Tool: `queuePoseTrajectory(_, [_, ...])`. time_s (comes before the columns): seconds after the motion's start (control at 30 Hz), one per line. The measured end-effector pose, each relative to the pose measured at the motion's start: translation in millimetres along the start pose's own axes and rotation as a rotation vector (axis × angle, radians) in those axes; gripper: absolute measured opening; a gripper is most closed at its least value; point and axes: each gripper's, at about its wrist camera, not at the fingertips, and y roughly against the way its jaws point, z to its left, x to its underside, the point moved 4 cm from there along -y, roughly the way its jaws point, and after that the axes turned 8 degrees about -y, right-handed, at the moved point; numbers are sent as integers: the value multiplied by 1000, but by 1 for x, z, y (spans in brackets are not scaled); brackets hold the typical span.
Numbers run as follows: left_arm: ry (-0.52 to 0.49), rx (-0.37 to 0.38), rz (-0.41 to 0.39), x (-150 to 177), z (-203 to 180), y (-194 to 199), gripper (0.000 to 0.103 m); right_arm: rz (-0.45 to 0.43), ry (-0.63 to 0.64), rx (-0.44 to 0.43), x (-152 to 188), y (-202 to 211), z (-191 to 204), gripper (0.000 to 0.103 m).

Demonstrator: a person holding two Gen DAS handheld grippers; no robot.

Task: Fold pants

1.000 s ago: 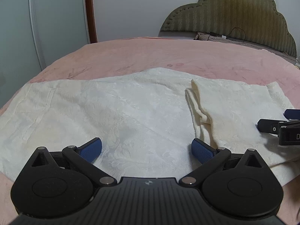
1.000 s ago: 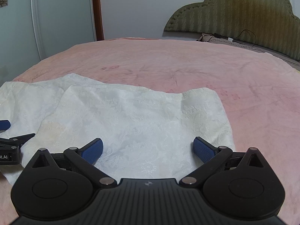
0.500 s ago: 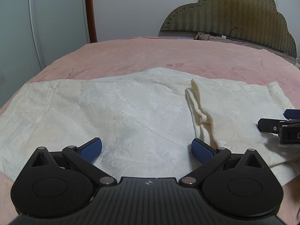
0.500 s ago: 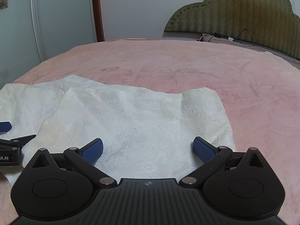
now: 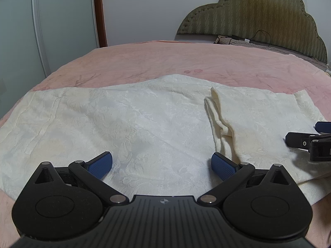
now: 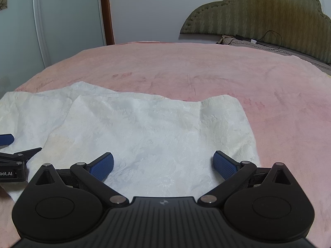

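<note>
The cream-white pants [image 5: 128, 119] lie flat across the pink bed, with a folded-over part on the right whose edge [image 5: 219, 115] runs toward me. My left gripper [image 5: 162, 166] is open and empty, low over the near edge of the pants. In the right wrist view the folded part of the pants [image 6: 157, 132] fills the middle. My right gripper [image 6: 163, 165] is open and empty just above its near edge. Each gripper shows at the side of the other's view: the right one [image 5: 308, 140], the left one [image 6: 12, 157].
The pink bedspread [image 6: 206, 76] stretches beyond the pants to an olive padded headboard [image 5: 258, 14] with a cable and small items at its foot. A pale wardrobe with flower decals [image 5: 51, 20] stands at the left, beside a brown door frame.
Nearly nothing: the right gripper has risen or tilted up very slightly. The pants and the left gripper have not moved.
</note>
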Motion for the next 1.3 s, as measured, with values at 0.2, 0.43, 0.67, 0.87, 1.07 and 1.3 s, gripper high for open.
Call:
queuePoseTrajectory(0.2, [-2, 6, -2, 1, 4, 4, 102, -7, 36, 15, 3, 4, 13, 103])
queuePoseTrajectory(0.43, [75, -46, -2, 5, 68, 52, 100, -107, 210, -183, 5, 38, 86, 103])
queuePoseTrajectory(0.67, [328, -159, 66, 39, 173, 87, 97, -168, 576, -434, 40, 70, 201, 103])
queuePoseTrajectory(0.87, [614, 13, 132, 68, 224, 86, 97, -202, 946, -326, 88, 50, 255, 103])
queuePoseTrajectory(1.07, [832, 172, 93, 76, 244, 83, 98, -353, 1115, -238, 100, 34, 301, 103])
queuePoseTrajectory(1.3, [1054, 422, 35, 78, 251, 58, 99, -363, 939, -264, 73, 16, 321, 98])
